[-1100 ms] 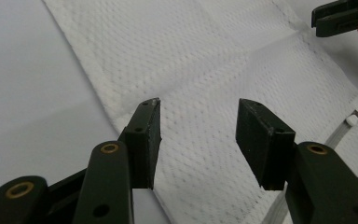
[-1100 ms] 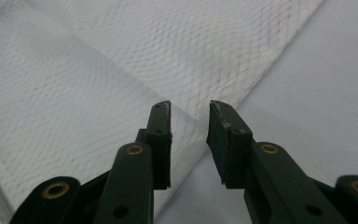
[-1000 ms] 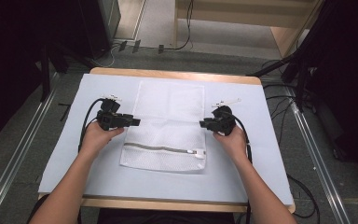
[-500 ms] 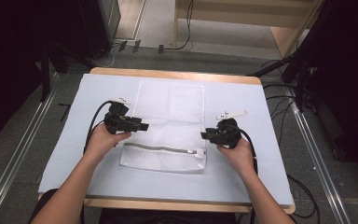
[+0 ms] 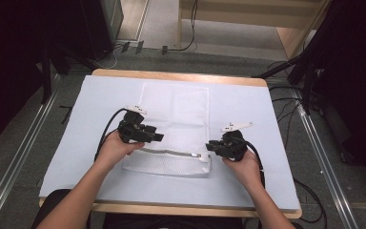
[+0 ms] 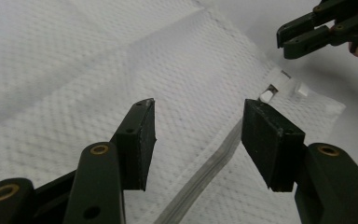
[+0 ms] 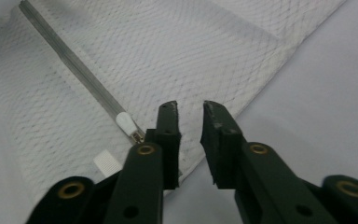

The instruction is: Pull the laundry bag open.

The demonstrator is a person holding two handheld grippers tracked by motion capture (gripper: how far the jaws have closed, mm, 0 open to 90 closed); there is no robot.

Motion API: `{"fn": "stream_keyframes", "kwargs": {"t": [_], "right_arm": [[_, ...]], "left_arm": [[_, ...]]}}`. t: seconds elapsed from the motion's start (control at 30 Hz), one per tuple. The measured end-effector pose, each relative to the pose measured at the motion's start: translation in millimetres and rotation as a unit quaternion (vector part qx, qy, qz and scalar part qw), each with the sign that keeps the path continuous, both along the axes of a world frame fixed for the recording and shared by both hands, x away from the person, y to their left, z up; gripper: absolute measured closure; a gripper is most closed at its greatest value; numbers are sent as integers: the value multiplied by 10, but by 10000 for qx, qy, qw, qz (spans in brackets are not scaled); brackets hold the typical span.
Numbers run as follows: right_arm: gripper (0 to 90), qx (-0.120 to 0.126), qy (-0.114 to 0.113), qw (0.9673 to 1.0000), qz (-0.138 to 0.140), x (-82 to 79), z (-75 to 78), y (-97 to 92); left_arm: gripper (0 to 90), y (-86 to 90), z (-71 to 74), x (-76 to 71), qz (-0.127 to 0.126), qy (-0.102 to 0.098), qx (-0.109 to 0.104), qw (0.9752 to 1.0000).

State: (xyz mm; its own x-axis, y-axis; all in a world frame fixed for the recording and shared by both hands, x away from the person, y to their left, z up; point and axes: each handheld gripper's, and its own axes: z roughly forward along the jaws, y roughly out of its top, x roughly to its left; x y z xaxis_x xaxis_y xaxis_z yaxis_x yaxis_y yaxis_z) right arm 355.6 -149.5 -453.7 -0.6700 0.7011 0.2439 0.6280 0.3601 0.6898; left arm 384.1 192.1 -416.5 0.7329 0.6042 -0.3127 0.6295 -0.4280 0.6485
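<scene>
Pale blue table cover point(image 5: 100, 102), wooden table edge point(image 5: 171, 75), grey floor point(image 5: 24, 157)

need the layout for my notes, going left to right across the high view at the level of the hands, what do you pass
bare blue mat → left hand-held gripper → white mesh bag → zipper pull → right hand-held gripper → bare mat again

White mesh laundry bag point(image 5: 174, 129) lying flat on the worktop.
Rectangular, of fine netting, its long side running away from the person; folded creases cross its far half. A grey zipper point(image 5: 169, 153) runs across the near end, closed, its white pull point(image 7: 127, 125) lying at the right-hand corner.
</scene>
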Motion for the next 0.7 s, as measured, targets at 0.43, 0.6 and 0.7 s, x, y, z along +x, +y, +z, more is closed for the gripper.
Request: {"fn": "stream_keyframes", "kwargs": {"t": [0.43, 0.6, 0.7], "right_arm": [[900, -177, 149, 9993, 289, -237, -105, 106], [900, -144, 99, 9996, 237, -208, -138, 89], [900, -177, 141, 9993, 284, -182, -170, 122]], "left_arm": [[456, -293, -27, -12, -380, -14, 24, 9993], [459, -428, -58, -28, -563, -18, 148, 9983], [463, -500, -84, -36, -600, 9, 168, 9981]]}}
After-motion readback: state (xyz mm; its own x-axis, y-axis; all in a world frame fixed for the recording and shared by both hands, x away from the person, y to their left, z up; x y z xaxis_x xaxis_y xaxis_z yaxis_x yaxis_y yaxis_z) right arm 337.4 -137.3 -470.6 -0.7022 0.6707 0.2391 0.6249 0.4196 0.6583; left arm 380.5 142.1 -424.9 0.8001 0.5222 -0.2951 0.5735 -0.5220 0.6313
